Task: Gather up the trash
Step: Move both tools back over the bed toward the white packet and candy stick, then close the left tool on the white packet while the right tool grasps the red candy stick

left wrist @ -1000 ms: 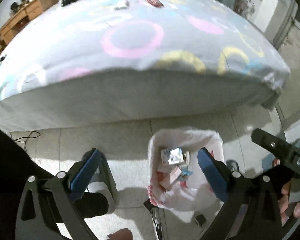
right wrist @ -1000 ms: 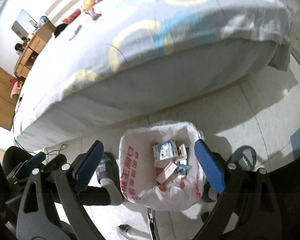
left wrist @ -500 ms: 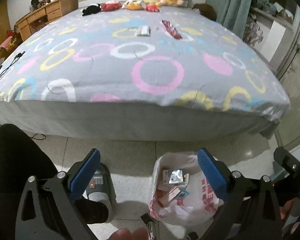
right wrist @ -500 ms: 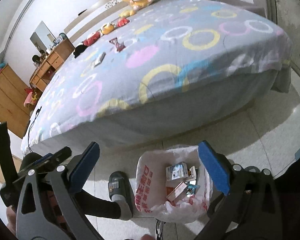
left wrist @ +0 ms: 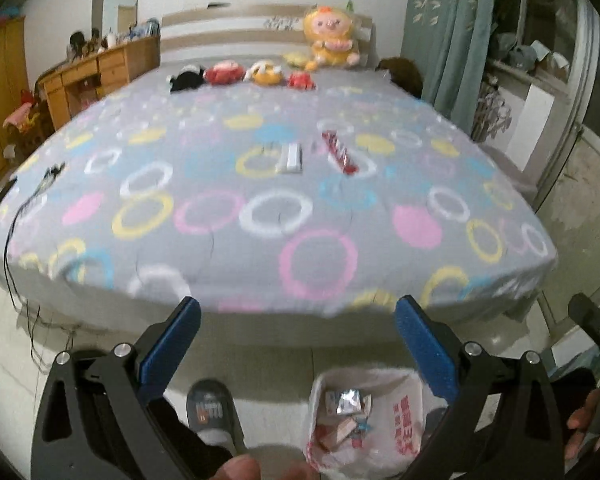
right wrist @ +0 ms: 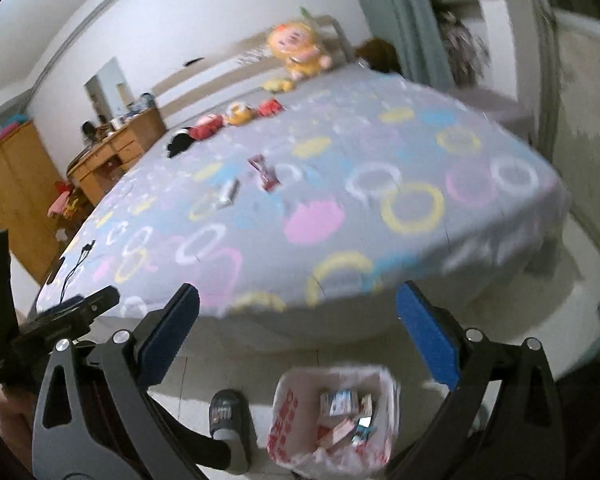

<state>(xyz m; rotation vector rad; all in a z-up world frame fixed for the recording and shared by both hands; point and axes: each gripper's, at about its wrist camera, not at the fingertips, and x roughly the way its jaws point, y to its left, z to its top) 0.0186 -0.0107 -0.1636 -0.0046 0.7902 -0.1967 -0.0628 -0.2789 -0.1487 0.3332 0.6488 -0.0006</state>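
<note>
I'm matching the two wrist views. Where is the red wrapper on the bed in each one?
Left wrist: red wrapper upper centre-right, right of the white packet.
Right wrist: red wrapper upper centre-left, again right of the white packet.
Shared landmark: yellow plush doll at the headboard.

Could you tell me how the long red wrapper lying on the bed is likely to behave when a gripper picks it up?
The long red wrapper lies flat on the ringed grey bedspread, so it is probably light and floppy. Its glossy-looking film may slip; pinching could also catch the soft cover.
</note>
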